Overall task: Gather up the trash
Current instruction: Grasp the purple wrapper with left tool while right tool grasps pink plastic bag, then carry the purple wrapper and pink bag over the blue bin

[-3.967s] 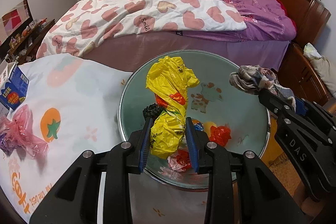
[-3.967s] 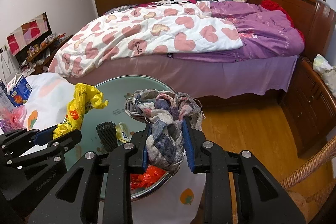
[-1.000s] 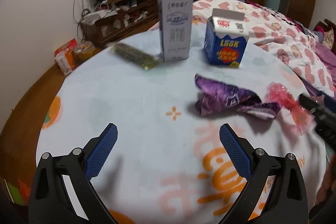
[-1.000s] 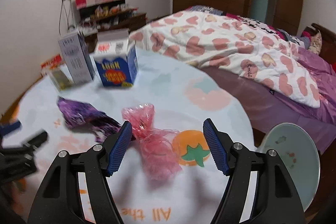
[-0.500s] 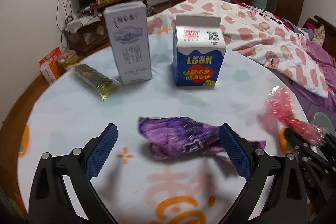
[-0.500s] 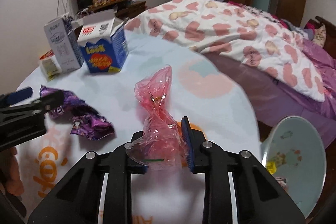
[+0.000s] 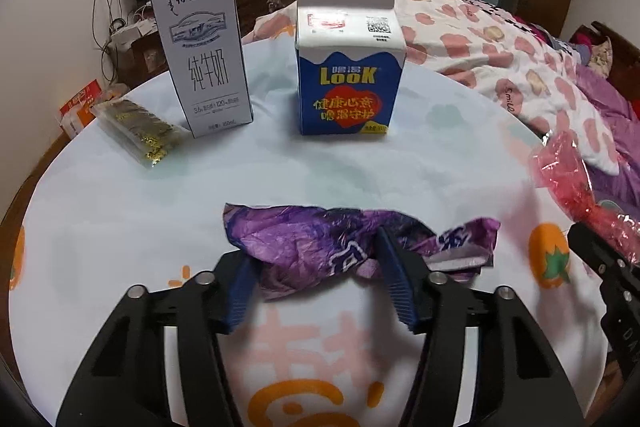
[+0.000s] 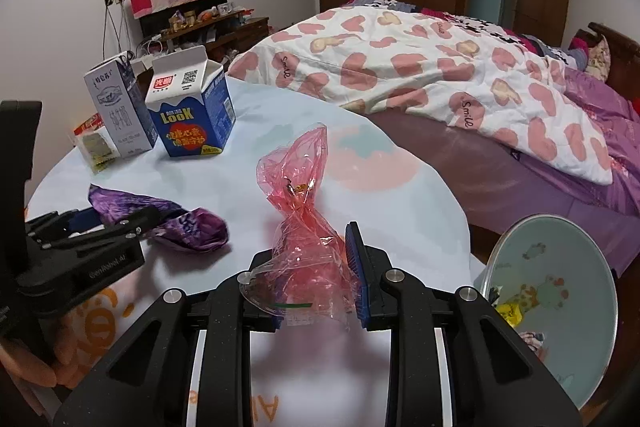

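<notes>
My left gripper [image 7: 316,275] is shut on a crumpled purple wrapper [image 7: 320,247] that lies on the round table's white cloth [image 7: 120,211]; the wrapper also shows in the right wrist view [image 8: 188,223]. My right gripper [image 8: 316,279] is shut on a pink transparent plastic bag [image 8: 300,211] and holds it upright over the table. That bag shows at the right edge of the left wrist view [image 7: 568,179]. A round glass-topped side table [image 8: 560,251] with trash on it stands lower at the right.
A white milk carton [image 7: 200,55] and a blue LOOK carton [image 7: 348,67] stand at the table's far side, with a clear packet of gold bits [image 7: 136,123] beside them. A bed with a heart-print quilt [image 8: 400,67] lies beyond the table.
My left gripper has closed from wide open onto the purple wrapper. My right gripper keeps its hold on the pink bag, which it took up within the last second.
</notes>
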A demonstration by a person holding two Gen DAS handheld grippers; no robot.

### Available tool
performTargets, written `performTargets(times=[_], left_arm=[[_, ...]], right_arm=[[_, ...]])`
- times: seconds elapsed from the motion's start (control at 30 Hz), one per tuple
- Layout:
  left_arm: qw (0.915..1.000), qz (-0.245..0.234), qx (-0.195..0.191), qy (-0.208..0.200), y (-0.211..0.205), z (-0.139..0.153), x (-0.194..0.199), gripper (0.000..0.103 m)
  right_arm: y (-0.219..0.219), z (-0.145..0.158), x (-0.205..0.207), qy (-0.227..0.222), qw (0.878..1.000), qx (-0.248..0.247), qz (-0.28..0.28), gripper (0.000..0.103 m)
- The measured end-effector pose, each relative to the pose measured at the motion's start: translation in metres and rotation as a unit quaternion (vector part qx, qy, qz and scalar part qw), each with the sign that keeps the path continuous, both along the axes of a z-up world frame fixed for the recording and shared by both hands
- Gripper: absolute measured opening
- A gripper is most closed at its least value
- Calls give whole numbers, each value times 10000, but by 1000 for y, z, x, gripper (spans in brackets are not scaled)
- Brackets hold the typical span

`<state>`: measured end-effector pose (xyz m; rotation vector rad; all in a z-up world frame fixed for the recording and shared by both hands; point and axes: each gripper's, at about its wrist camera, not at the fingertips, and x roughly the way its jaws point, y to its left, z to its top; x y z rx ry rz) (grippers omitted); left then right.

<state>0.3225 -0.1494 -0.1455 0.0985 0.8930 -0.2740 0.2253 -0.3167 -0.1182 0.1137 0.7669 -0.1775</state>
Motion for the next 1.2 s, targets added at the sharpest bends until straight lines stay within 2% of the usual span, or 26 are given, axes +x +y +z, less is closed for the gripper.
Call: performTargets(times=[0.1,0.3,0.43,0.9,1.2], left_arm=[[10000,-15,-70,11,5,2,-4,40],[9998,-29,-121,-146,15,16,-22,36],[9995,-59,-161,-258,22,27,-37,27],[9985,-105,-174,-514,41,48,-71,25],[9972,-48,45,-748,37,60,-82,24]], right_arm=[[3,4,-6,-47,10000,-43,-4,27],[9,14,-18,-161,9999,-61,6,27],[16,23,-28,-279,9995,-119,24,27],[25,35,-50,-416,9990,-174,52,27],[24,37,-60,-474,9988,-143,31,27]])
